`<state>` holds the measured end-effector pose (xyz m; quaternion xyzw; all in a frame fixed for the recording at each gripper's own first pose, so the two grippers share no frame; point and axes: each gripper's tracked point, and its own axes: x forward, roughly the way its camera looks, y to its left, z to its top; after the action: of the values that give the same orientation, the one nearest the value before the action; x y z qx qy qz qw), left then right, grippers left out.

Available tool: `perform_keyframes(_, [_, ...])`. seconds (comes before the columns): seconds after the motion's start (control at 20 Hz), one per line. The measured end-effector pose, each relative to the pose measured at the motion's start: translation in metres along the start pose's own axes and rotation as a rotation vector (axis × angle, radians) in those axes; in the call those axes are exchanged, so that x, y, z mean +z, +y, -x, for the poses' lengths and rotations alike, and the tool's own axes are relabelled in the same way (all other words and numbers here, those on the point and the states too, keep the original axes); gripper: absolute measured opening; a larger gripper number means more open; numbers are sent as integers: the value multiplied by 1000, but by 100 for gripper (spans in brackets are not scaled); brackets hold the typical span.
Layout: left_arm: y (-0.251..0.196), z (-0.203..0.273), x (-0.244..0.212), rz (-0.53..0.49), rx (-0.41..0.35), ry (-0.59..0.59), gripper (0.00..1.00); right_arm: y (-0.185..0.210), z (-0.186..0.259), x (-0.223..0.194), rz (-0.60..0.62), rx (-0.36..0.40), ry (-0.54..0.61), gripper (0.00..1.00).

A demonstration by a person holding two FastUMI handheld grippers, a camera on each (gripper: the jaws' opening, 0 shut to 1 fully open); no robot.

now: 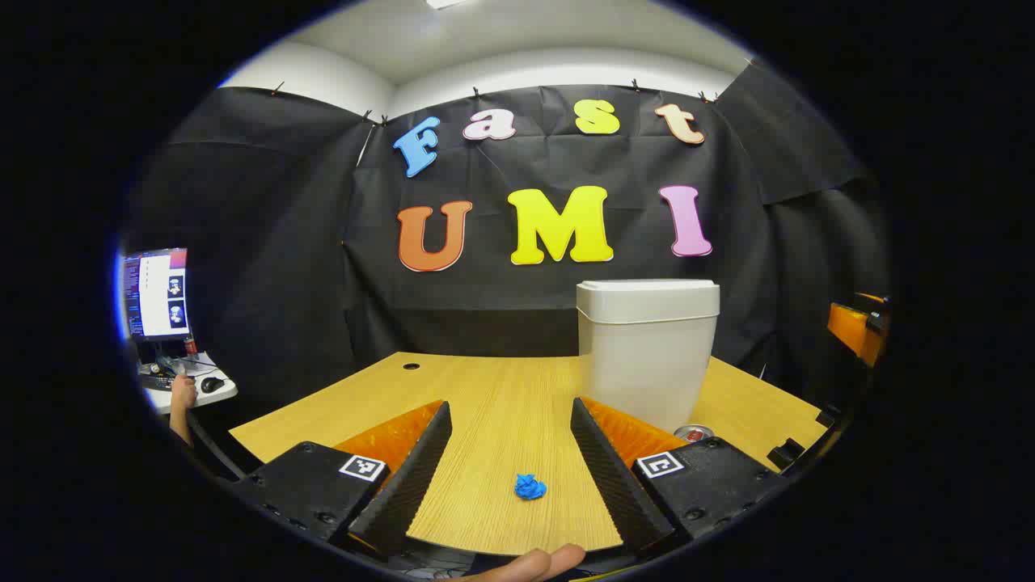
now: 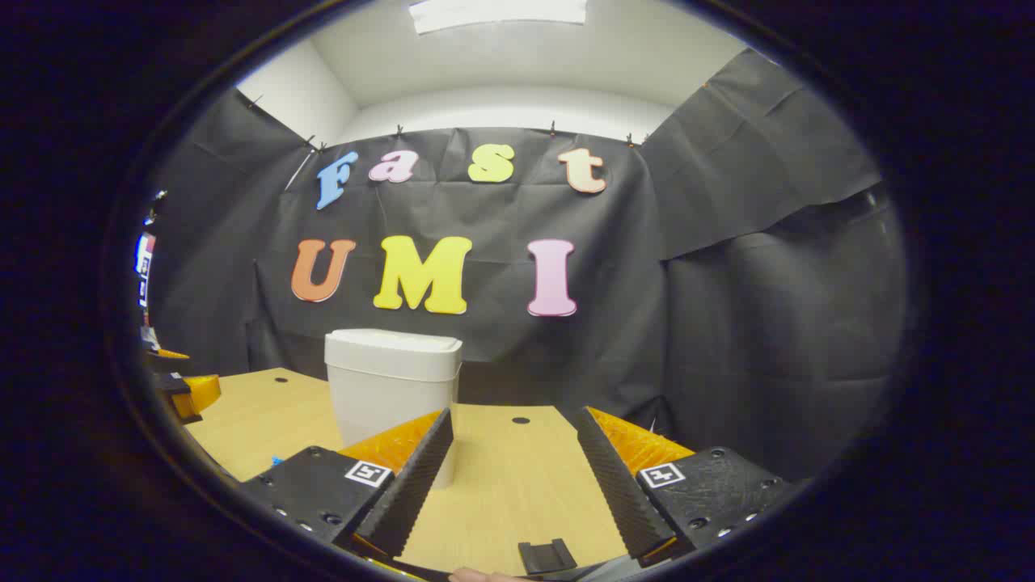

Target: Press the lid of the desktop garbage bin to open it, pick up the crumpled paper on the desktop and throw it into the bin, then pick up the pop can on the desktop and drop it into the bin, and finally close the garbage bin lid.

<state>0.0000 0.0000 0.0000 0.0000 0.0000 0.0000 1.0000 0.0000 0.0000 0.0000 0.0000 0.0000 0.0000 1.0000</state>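
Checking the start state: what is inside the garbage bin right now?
That cannot be seen: the garbage bin has its lid shut. The crumpled paper and the pop can lie outside it on the desktop.

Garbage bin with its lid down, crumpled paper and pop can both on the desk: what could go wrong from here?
1. The garbage bin lid is shut, so paper brought over before it is pressed open would likely bounce off.
2. The blue crumpled paper is small and low between the open left gripper fingers; a grasp could close above it.
3. The pop can sits close by the bin, partly hidden; reaching it may nudge the bin.
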Motion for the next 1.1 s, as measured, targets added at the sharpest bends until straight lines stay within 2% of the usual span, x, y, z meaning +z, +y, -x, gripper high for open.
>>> perform_keyframes(0.15, [1,-3,-7,-7,-6,22,96,0,1,-1,-16,1,-1,98])
perform_keyframes(0.2, [3,-3,-9,-11,0,26,96,3,2,-1,-19,9,1,95])
perform_keyframes(0.45, [1,-5,-6,22,-22,32,97,13,3,-2,4,6,-3,95])
perform_keyframes(0.5, [1,-4,-6,22,-27,32,97,17,3,-2,6,10,2,97])
perform_keyframes(0.75, [1,-8,-9,16,-32,44,97,25,2,-7,-1,31,22,95])
perform_keyframes(0.95, [0,-8,-13,19,-44,60,96,24,2,-4,-4,19,24,95])
perform_keyframes(1.1, [3,-6,-10,11,-40,50,96,31,2,3,-15,46,27,97])
